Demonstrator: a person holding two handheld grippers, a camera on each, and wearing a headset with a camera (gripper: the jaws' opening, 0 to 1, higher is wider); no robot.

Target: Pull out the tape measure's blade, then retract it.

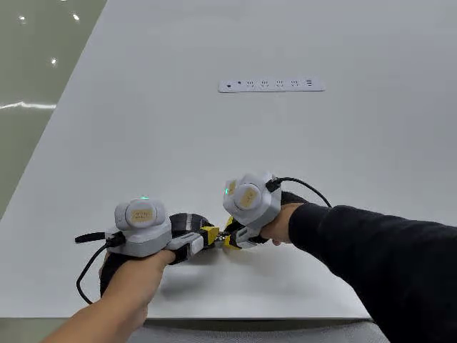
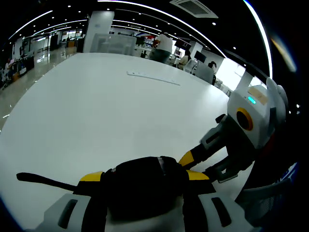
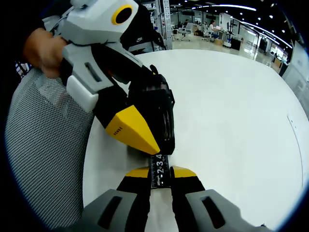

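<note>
Tape measure point(image 2: 145, 193) sitting clamped in left gripper point(image 2: 145, 178); right gripper point(image 3: 160, 176), at its 3 o'clock, pinching short blade point(image 3: 158, 163) stub.

Wears a black sleeve point(image 1: 378, 257) on the right arm, toward four o'clock in the head view. Shows pale grey rounded housings on left gripper point(image 1: 206, 236) and right gripper point(image 1: 230, 241), each with a tan oval patch and a green light. Ends in dark jaws tipped yellow. Trails one black cable point(image 1: 89, 268) at eight o'clock of the left housing, a second cable point(image 1: 303, 184) at two o'clock of the right.

Open office hall: ceiling light strips point(image 2: 145, 5), people point(image 2: 164, 43) beyond.
</note>
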